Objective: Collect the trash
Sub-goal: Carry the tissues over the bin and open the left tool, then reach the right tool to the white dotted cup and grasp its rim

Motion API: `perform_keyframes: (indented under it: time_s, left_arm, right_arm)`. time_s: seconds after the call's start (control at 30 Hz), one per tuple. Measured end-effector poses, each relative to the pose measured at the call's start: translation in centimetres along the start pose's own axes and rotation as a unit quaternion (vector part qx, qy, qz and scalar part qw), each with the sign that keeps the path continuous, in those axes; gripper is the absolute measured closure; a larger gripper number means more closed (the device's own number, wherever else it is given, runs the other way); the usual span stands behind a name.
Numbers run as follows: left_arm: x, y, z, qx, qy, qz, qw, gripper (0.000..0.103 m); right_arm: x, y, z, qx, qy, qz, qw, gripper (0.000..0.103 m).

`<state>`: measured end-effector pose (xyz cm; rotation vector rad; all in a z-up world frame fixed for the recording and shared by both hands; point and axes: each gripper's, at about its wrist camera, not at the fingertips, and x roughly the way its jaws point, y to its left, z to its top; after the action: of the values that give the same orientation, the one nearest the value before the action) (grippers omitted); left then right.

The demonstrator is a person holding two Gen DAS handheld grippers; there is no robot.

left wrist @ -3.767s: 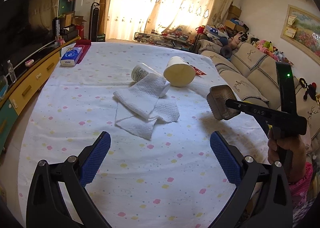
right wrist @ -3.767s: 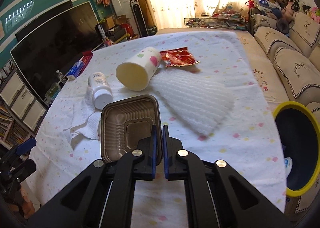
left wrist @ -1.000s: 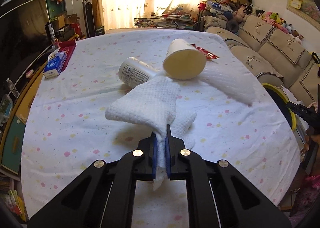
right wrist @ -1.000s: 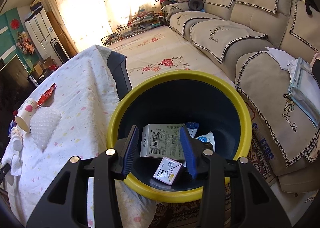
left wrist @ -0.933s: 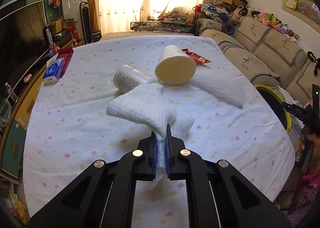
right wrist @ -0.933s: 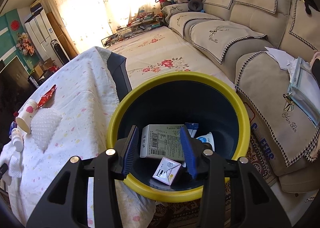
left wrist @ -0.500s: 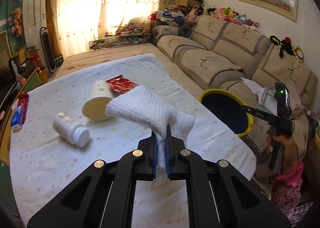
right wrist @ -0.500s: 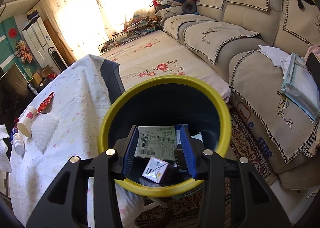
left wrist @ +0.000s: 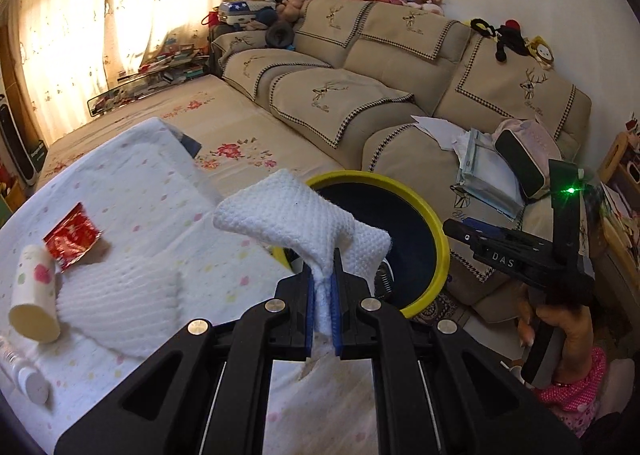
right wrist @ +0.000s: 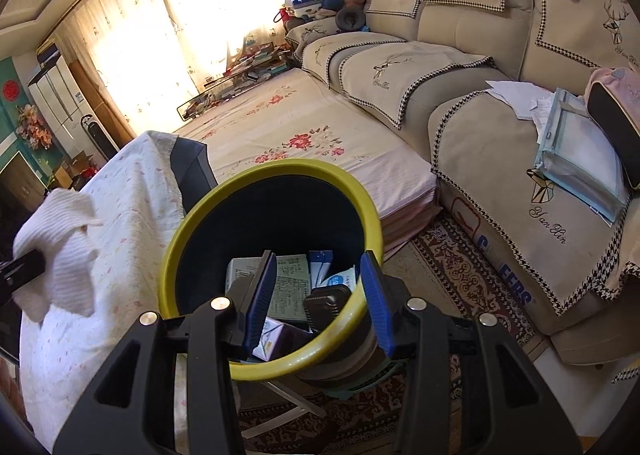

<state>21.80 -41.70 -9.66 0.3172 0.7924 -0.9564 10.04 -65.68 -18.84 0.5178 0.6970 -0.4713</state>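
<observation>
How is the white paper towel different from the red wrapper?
The white paper towel is up in the air, pinched by the left hand-held gripper; the red wrapper lies on the table. The towel is plain white and bumpy; the wrapper is red and shiny. The towel is near the yellow-rimmed bin; the wrapper lies farther back by the paper cup. Both are crumpled trash.

The left gripper (left wrist: 323, 309) was of black plastic, with angular cut-out arms and blue pads on the inner faces of its fingers (left wrist: 307, 311). Round silver screw heads sat along the arms. The right gripper (right wrist: 318, 301) was of the same build: black frame, blue pads, silver screws. Seen from the left wrist view, its body bore white lettering "DAS" and a lit green indicator lamp. The person's hand (left wrist: 560, 329) emerged from a pink patterned sleeve (left wrist: 572, 395).
</observation>
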Motion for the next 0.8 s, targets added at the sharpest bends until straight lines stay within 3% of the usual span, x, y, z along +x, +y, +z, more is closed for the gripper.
perform_keyframes:
  time_s: [0.3, 0.37, 0.4, 0.43, 0.6, 0.8]
  left_arm:
    - [9.6, -3.1, 2.5, 0.023, 0.059, -0.015, 0.9979, 0.091]
    - [11.0, -3.4, 2.7, 0.022, 0.071, -0.015, 0.9971, 0.075]
    - [11.6, -3.5, 2.8, 0.02, 0.076, -0.012, 0.9968, 0.056]
    - [11.9, -3.5, 2.8, 0.017, 0.077, -0.01, 0.9968, 0.045]
    - [11.0, -2.7, 2.7, 0.007, 0.071, -0.008, 0.9974, 0.043]
    - [5.6, -1.2, 1.6, -0.007, 0.029, 0.003, 0.9995, 0.037]
  right_arm:
    - [0.2, -2.0, -0.3, 0.016, 0.005, -0.007, 1.0, 0.057]
    - [0.2, -2.2, -0.3, 0.017, 0.005, -0.008, 1.0, 0.057]
    - [0.2, -2.3, -0.2, 0.018, 0.005, -0.009, 1.0, 0.057]
    - [0.2, -2.4, -0.3, 0.018, 0.005, -0.009, 1.0, 0.057]
    - [0.1, -2.3, -0.4, 0.017, 0.006, -0.007, 1.0, 0.057]
    - [0.2, -1.3, -0.5, 0.007, 0.008, -0.001, 1.0, 0.057]
